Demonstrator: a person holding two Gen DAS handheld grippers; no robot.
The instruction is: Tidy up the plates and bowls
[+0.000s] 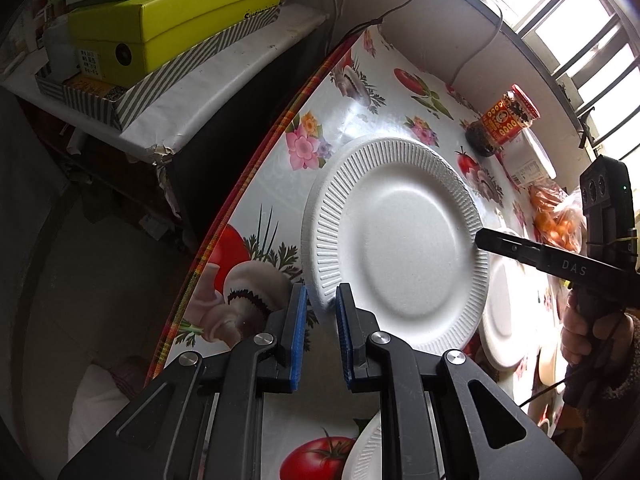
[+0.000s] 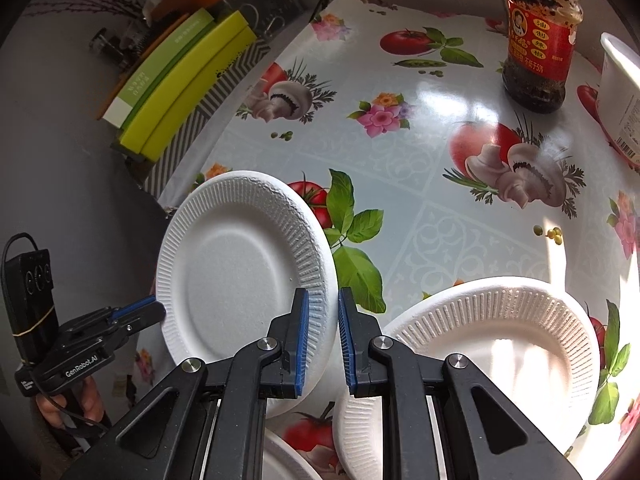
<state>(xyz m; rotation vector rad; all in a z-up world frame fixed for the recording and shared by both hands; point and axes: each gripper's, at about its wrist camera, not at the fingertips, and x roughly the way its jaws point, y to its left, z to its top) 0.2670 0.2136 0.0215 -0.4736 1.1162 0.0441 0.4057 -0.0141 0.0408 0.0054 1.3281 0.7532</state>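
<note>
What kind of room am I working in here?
Probably a home kitchen or dining corner: a table under a glossy vegetable-print tablecloth, a jar of chili sauce by a barred window, and white disposable plates being sorted.

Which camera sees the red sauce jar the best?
The right wrist view. There the red sauce jar stands big and upright, and you can see its red label, though the picture's top edge cuts off its lid. In the left wrist view the same jar is small, far away and looks tilted near the wall.
</note>
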